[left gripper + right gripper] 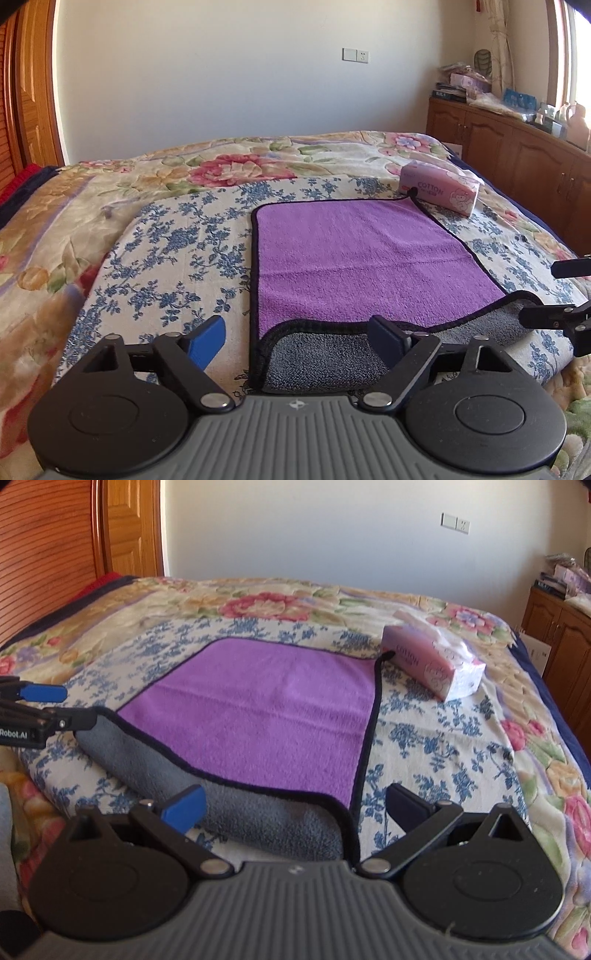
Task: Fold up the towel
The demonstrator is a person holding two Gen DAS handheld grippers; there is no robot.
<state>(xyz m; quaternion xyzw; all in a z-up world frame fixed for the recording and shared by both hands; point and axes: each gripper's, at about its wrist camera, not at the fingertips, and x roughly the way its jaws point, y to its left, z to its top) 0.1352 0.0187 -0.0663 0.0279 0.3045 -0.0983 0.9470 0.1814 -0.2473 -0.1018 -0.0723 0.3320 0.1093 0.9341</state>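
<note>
Towel (354, 258) is lying on the bed (166, 240), purple face up with a dark trim, and the near edge is flipped over so the grey underside shows as a strip running across right in front of both tongs. Its long axis looks like it runs away from the cameras toward the pink tissue pack (439, 188) at the far right corner, though the fisheye makes that hard to swear to.

The relation that matters: the turned-up near edge sits straight ahead of and just below both tools, so I'd guess the next move is a grab at the two near corners and a carry toward the far edge.

Left tongs (299, 339) are spread wide, nothing between the blue and black pads; the near-left corner of the towel lies in the gap between them, and I can't tell if they actually touch the cloth. Right tongs (295, 808) are also wide apart and gripping nothing, with the near-right corner and the grey strip lying in that gap.

Each set is about equally near its own corner, so neither side has a clear head start. In the right view, the other tool's tip seems to rest by the grey fold's far-left end.
</note>
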